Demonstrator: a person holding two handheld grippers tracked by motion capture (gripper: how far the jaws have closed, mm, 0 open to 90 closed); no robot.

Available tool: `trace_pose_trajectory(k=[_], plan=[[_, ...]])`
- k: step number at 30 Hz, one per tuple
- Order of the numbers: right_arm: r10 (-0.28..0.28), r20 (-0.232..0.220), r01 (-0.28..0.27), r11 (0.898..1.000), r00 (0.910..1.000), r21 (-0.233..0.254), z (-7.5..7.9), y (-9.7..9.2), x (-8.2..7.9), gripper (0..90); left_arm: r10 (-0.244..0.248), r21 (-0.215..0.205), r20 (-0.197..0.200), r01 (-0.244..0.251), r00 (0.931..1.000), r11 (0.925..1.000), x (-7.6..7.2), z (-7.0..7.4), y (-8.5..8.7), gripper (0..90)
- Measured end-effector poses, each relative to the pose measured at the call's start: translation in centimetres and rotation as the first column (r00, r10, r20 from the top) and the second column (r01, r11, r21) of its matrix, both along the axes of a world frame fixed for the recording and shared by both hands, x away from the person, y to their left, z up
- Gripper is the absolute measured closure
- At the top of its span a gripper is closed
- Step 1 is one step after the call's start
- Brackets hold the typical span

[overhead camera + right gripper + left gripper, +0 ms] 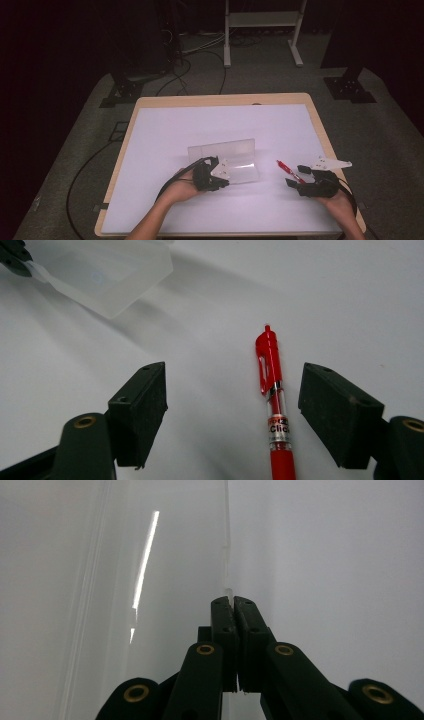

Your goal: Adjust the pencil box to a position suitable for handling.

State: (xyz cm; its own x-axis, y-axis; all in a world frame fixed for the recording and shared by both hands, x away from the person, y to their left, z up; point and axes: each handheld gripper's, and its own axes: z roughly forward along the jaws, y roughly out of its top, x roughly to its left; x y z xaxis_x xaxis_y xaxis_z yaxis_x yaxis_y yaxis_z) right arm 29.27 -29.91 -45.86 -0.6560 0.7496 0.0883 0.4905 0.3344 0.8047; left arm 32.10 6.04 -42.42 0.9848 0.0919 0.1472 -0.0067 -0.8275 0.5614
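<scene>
White tabletop (165, 135): left gripper (233, 602) jaws pinch clear stand's (225, 150) edge; right gripper (232, 405) jaws gape.

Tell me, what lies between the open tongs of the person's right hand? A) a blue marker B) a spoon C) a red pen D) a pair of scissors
C: a red pen lies on the white table between the spread right tongs.

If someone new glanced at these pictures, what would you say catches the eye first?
Probably the red pen, lying on the white table between the open jaws of the right gripper. Next, the clear plastic box near the table's middle, its edge pinched by the shut left gripper. Around the lit table, the room is dark.
</scene>
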Motion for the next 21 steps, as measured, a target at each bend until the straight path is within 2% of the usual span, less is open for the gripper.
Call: trace_pose_trajectory(k=[6,21], plan=[[-0.003,0.001,0.003,1.0,1.0,0.0,-0.1,-0.1,0.0,26.6,-0.031,0.018,-0.015,0.031,0.9994,0.9993,-0.3,-0.6,-1.0,88.4],[-0.007,-0.009,0.007,1.0,0.9999,-0.003,-0.2,-0.4,0.1,26.6,-0.067,0.014,-0.052,0.068,0.9964,0.9976,-0.9,-1.3,-2.2,88.4]])
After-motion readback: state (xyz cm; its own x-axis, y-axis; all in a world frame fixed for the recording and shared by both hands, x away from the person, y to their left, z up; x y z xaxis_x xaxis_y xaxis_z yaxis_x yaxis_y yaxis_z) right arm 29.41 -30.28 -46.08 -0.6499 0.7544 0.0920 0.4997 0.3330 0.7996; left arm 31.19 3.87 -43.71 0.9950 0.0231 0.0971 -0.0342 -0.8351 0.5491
